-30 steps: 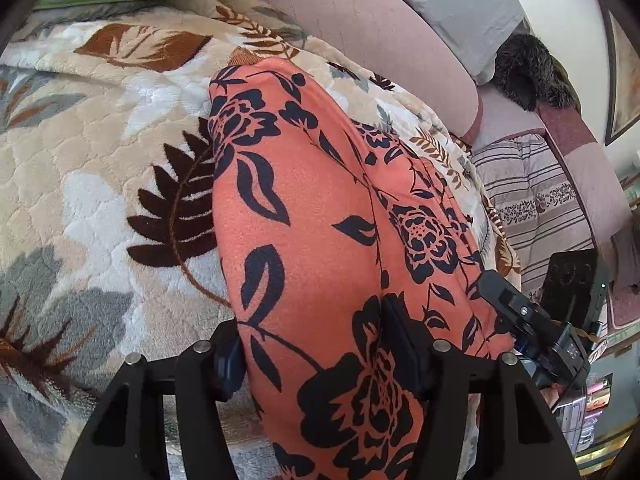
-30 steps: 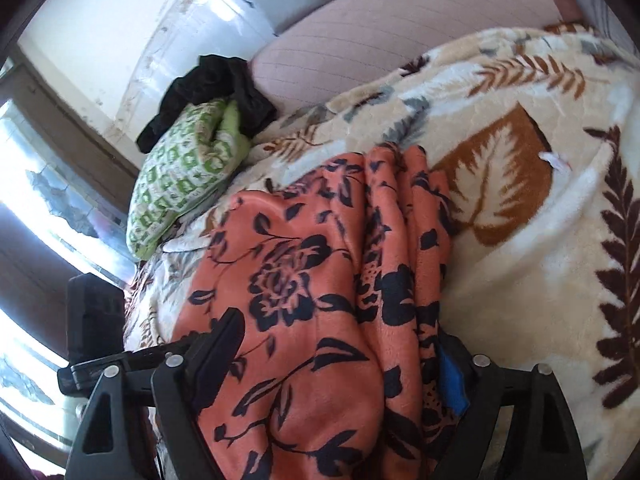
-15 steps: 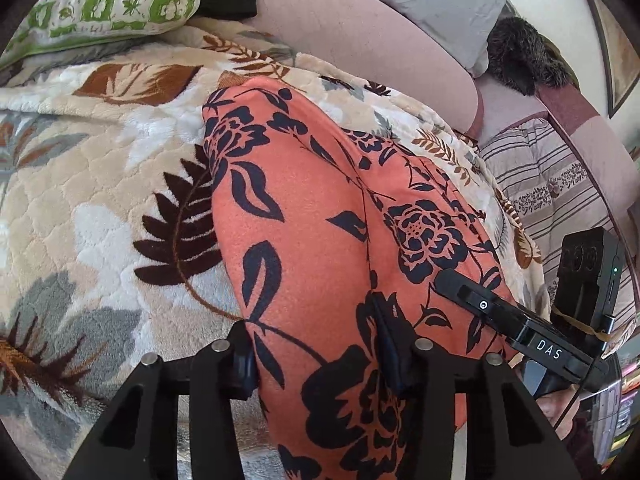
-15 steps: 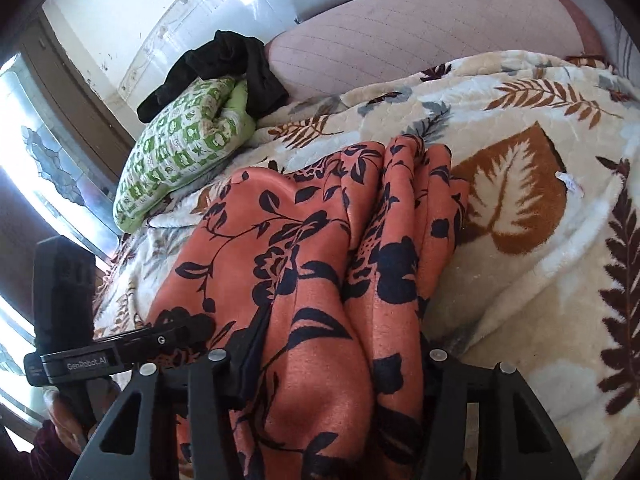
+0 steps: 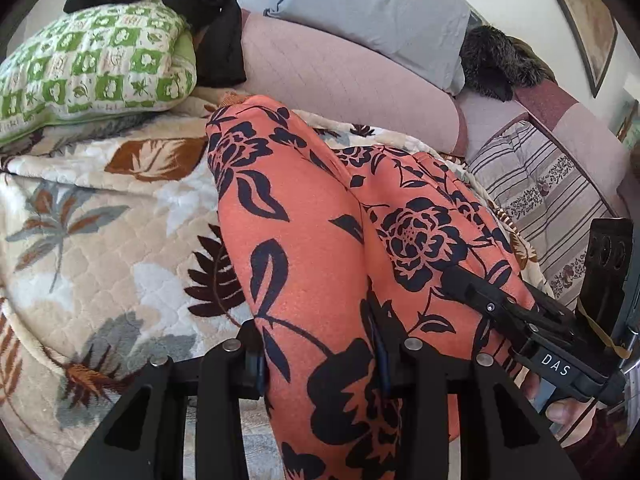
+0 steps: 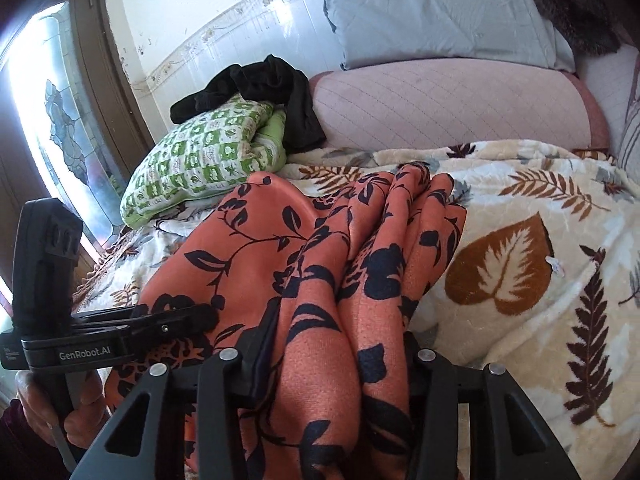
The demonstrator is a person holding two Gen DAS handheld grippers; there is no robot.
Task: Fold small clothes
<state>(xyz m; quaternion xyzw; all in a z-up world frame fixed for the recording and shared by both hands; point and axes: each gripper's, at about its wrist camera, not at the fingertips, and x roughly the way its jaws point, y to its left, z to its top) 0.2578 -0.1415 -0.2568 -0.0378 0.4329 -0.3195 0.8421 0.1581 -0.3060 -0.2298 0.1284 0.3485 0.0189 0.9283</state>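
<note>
An orange garment with black flowers (image 5: 304, 216) lies lengthwise on a leaf-patterned blanket (image 5: 100, 240), its near end raised. My left gripper (image 5: 318, 354) has one bunched edge of that end between its pads, and its jaws are closing on the cloth. My right gripper (image 6: 336, 360) pinches the other, folded and pleated edge of the garment (image 6: 260, 264), its jaws also closing. Each gripper shows in the other's view: the right one (image 5: 480, 304) at the garment's right side, the left one (image 6: 180, 316) at its left, each held by a hand.
A green patterned pillow (image 5: 92, 68) with black clothing (image 5: 200, 0) on it lies at the far left. A pink bolster (image 5: 340, 76) and a grey pillow (image 5: 380, 12) line the back. A striped cushion (image 5: 540, 192) sits right. A bright window (image 6: 48, 120) is at the left.
Both grippers' jaws have narrowed onto the garment's near end and risen with it. The cloth bunches and lifts off the blanket, and more of the pillows has come into view.
</note>
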